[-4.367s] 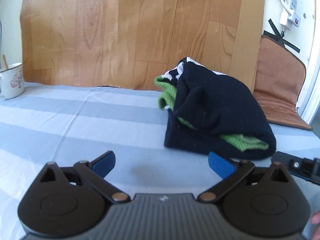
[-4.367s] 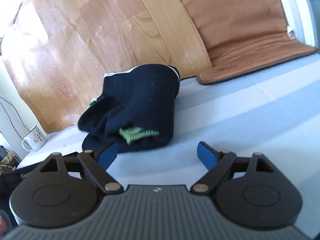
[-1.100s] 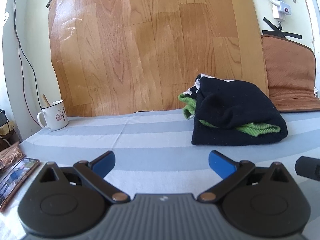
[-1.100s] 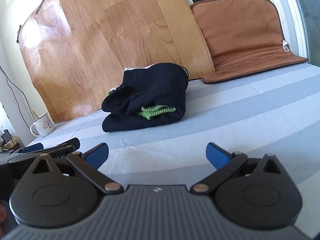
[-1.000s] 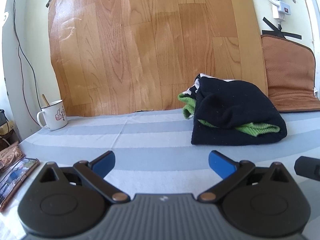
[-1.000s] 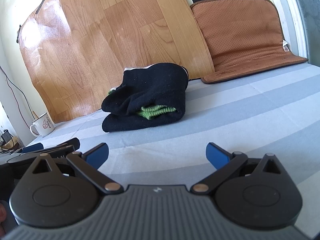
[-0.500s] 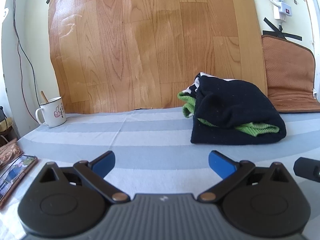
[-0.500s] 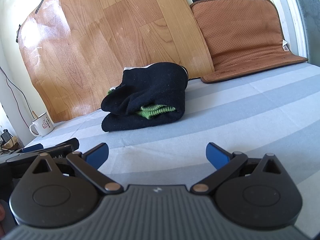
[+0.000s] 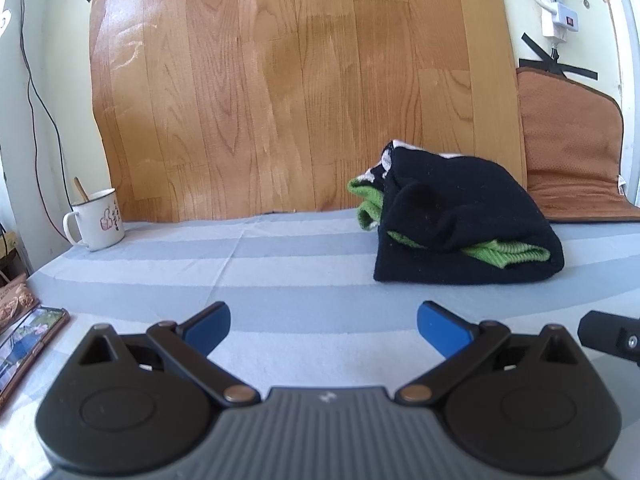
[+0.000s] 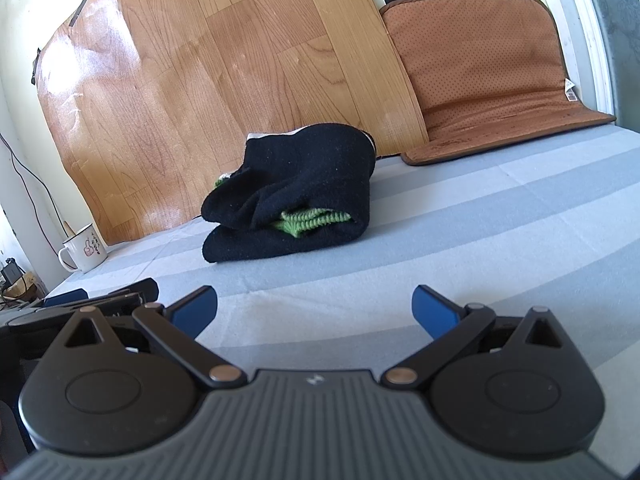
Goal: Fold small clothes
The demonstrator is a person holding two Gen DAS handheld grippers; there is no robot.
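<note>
Two hand-held grippers hover low over a bed-like surface covered in a striped sheet (image 9: 304,264) of pale blue and white bands. The left gripper (image 9: 323,326) has its blue-tipped fingers spread wide, with nothing between them. The right gripper (image 10: 314,308) is likewise spread wide and holds nothing.

The folded garment (image 9: 464,232), a dark navy knit with bright green ribbing showing from its layers, lies as a thick bundle on the sheet. From the left wrist view it sits at about 1 o'clock, well apart from the fingertips. From the right wrist view the same bundle (image 10: 296,208) sits at about 11 o'clock, also well apart. Only bare sheet lies between either gripper and the bundle.

Behind the bundle, at 12 o'clock, a large wood-grain panel (image 9: 296,88) leans against the wall. At 2 o'clock in the left view, a brown cushion (image 9: 572,152) is propped against the wall, its lower part lying on the sheet. A white mug (image 9: 98,220) with a stick in it stands at 10 o'clock near the panel's left edge. A flat printed case (image 9: 28,340) lies at 9 o'clock, at the sheet's left edge. A white power strip (image 9: 558,4) hangs on the wall at upper right.
</note>
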